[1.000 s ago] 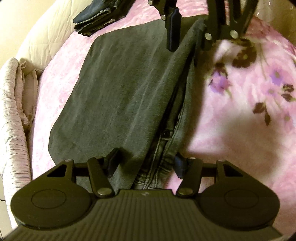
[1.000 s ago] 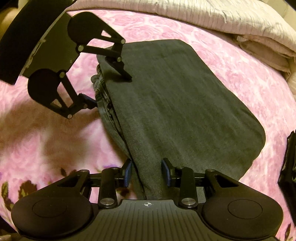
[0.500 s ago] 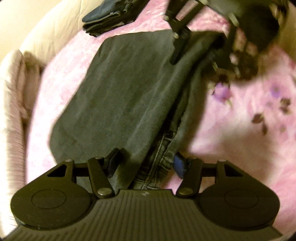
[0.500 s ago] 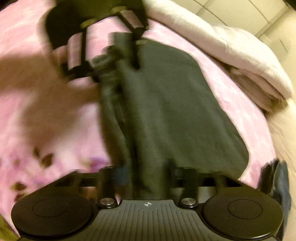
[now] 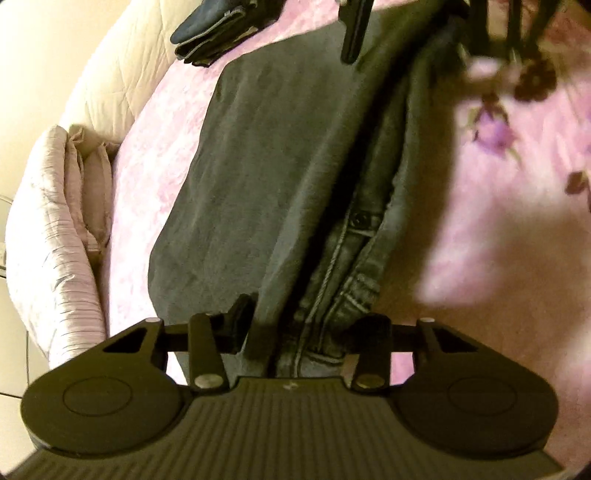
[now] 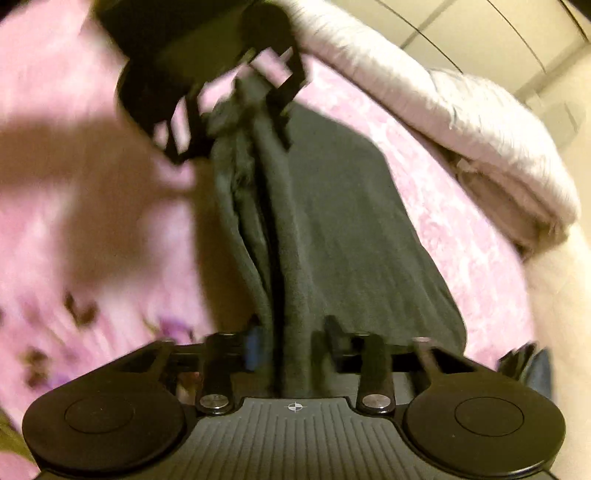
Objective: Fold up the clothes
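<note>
Both grippers work the long folded edge of dark grey jeans (image 5: 280,155) lying flat on a pink flowered bedspread (image 5: 517,221). At one end, the left gripper (image 5: 308,326) has the bunched waistband, button and seams showing, between its fingers, and its jaws are closing; whether the pads already press the cloth I cannot tell. At the other end, the right gripper (image 6: 291,341) straddles the fold with its jaws opening, small gaps showing beside the fabric. A second folded dark garment (image 5: 218,29) lies past the jeans, near a pale quilt (image 5: 122,74).
</note>
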A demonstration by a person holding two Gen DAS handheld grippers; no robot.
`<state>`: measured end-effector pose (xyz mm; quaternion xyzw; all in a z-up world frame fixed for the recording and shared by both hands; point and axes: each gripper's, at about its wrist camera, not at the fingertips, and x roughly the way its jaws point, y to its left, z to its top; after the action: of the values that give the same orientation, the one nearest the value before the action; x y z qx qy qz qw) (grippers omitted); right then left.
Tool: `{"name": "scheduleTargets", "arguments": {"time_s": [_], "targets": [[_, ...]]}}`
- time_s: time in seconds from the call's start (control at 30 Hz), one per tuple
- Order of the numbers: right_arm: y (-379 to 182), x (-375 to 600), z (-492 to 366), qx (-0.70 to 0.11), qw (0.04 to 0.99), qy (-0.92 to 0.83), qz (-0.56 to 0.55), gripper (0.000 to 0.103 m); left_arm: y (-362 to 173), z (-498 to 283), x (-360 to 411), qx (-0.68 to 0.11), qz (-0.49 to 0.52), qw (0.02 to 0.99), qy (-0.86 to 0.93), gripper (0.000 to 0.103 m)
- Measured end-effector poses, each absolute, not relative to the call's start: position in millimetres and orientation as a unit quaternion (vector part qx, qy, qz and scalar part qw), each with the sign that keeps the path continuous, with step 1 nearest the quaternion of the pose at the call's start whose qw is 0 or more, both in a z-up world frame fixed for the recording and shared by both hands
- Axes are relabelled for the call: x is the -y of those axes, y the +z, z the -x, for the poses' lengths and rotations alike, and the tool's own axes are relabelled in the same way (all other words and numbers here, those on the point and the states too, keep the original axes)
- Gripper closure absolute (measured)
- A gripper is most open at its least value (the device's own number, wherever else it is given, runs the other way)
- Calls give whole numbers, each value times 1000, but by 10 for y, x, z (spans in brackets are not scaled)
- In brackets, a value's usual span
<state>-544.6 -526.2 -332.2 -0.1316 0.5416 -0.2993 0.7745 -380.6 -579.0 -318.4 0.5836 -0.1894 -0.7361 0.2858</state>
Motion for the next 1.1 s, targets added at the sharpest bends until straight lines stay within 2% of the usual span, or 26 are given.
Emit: {"name": "scheduleTargets", "arguments": {"time_s": [0.13,0.17,0.27,0.47,0.73,1.1], "targets": [[-3577,5338,5513,-562,756,-304,147,54,-3100,3811,5832,173,-586,284,-739,65],[-3544,5357,5523,-563,758,-300,140,59,-3066,3819,5833,171,-588,283,-739,67],[-3292,5378,5567,-566,759,-292,133,71,-2891,3846,5824,159,-588,281,-742,69],[-2653,5470,5611,-589,758,-257,112,77,-2314,3897,5734,127,-600,267,-743,71],[-1749,5423,5505,-601,761,-210,120,79,-1703,3749,5429,96,-592,295,-744,72],[-1162,4909,5534,-593,761,-226,131,80,-1124,3814,5018,129,-578,306,-745,72]]}}
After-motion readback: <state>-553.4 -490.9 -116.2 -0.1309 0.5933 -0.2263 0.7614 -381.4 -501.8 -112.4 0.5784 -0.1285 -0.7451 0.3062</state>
